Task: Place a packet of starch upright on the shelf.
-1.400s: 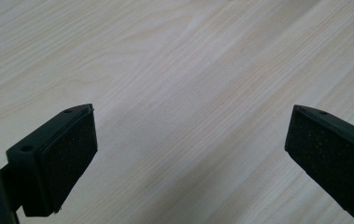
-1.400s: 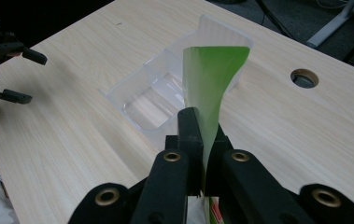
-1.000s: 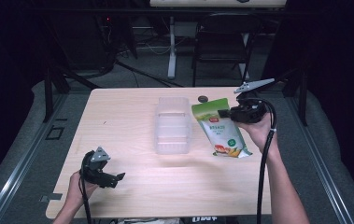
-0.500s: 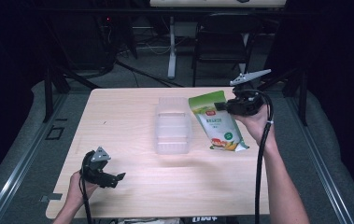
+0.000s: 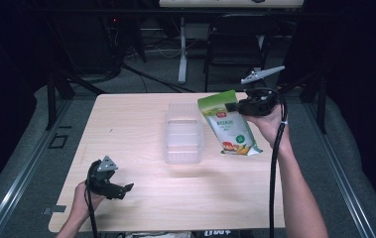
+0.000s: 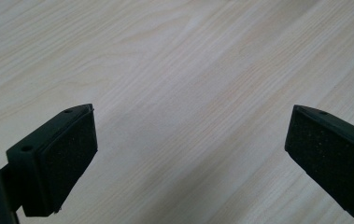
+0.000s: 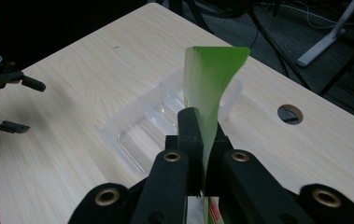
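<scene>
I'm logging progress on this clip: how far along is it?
Done: the right gripper is shut on the green snack pouch and holds it off the wooden table. In hand: carrying it, beside the clear plastic tray. Left, probably: placing the pouch in the tray, which looks empty. The left gripper waits open.

Dim room: grey floor (image 5: 156,69) around a pale wooden table (image 5: 126,124), a dark chair (image 5: 230,49) at twelve o'clock, cables trailing beside it.

You have 1 green pouch (image 5: 227,124), 1 clear plastic tray (image 5: 182,141) with 3 compartments, 1 table (image 5: 141,119) and 2 grippers.
</scene>
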`<state>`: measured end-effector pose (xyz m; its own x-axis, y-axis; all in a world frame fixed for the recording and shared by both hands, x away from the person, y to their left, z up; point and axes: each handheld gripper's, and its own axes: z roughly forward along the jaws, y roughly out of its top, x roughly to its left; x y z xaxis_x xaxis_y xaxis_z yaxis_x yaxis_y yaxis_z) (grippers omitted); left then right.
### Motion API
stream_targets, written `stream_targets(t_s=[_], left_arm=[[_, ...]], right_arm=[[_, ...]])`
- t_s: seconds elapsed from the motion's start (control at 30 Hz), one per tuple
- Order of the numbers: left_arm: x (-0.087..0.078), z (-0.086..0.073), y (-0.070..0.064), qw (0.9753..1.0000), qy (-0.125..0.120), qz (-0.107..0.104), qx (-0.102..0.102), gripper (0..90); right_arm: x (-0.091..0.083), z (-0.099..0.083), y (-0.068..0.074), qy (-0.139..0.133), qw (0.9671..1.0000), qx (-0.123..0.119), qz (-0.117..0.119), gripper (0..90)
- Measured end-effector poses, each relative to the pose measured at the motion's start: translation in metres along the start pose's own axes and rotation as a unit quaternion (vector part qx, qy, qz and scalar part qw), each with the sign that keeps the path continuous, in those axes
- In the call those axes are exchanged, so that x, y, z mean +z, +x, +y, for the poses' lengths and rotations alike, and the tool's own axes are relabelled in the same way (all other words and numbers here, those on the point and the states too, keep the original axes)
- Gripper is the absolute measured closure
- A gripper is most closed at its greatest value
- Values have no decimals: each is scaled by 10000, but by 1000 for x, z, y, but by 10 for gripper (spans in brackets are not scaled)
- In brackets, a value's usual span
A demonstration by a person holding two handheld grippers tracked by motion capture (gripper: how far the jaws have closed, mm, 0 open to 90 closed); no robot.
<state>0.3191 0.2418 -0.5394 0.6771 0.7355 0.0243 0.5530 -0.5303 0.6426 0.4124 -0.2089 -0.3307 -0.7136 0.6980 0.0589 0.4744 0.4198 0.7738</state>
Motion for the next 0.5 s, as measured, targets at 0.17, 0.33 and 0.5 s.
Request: stream_targets(t_s=[0.17, 0.33, 0.5], left_arm=[[0, 0, 0, 10000, -5, -4, 1, 24], [0, 0, 0, 10000, -2, -9, -3, 24], [0, 0, 0, 10000, -3, -6, -3, 24]], right_arm=[[0, 7, 0, 24, 10000, -38, 4, 900], [3, 13, 2, 15, 9999, -98, 42, 900], [5, 20, 4, 22, 9999, -154, 49, 900]])
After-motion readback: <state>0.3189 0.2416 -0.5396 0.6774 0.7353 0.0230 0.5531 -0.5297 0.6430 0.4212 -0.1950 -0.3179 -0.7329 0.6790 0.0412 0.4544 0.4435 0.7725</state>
